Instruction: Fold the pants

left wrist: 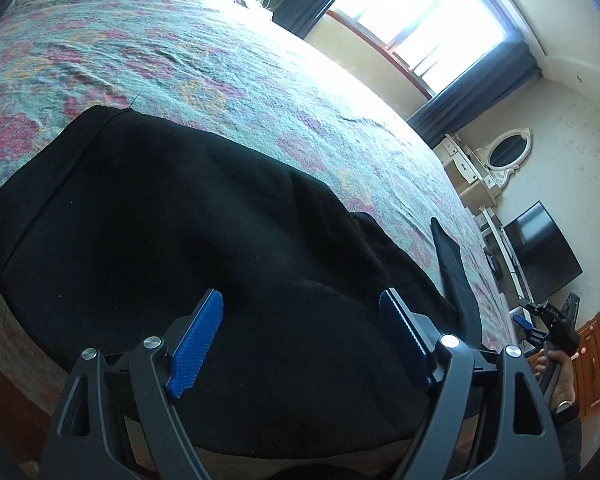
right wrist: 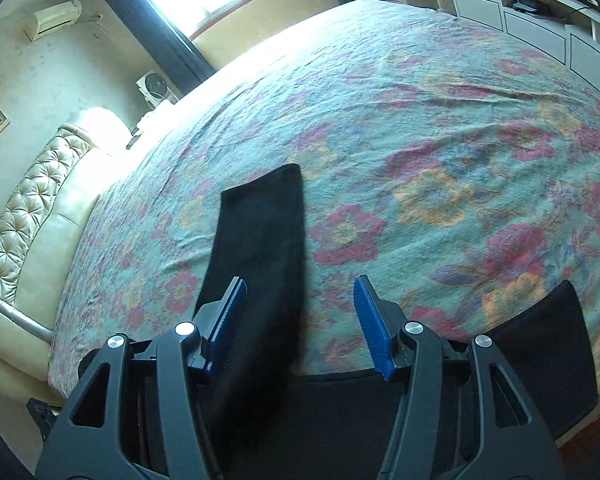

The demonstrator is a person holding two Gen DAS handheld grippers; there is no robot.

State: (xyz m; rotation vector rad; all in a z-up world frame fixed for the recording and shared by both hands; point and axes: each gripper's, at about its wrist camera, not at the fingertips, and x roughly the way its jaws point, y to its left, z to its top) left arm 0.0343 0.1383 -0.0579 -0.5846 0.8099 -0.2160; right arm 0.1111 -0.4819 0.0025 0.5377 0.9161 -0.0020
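Black fleece-like pants (left wrist: 172, 248) lie on a bed covered with a teal floral bedspread (left wrist: 188, 68), bunched toward the bed's near edge. In the left wrist view the broad dark mass spreads across the near part of the bedspread, a stitched hem or waistband line running along its left side, and part of the cloth drapes over the near edge. The left gripper (left wrist: 300, 332) hangs just above this cloth with its ribbed blue pads (left wrist: 198, 344) spread wide; nothing sits between them and neither pad presses on the fabric, so it is released. A narrow dark strip of the same garment (left wrist: 454, 276) lies further along the near edge toward the right. In the right wrist view one long, straight pant leg (right wrist: 264, 232) reaches from the near edge toward the middle of the bedspread (right wrist: 440, 120), its squared end lying flat. The right gripper (right wrist: 300, 320) is held over it with jaws parted; the left blue pad (right wrist: 226, 322) overlaps the leg's edge in the picture, though whether it touches is hard to say given the blur. Another dark fold (right wrist: 548, 356) sits at the near right edge. A cream tufted headboard (right wrist: 36, 208) borders the bed's left side.
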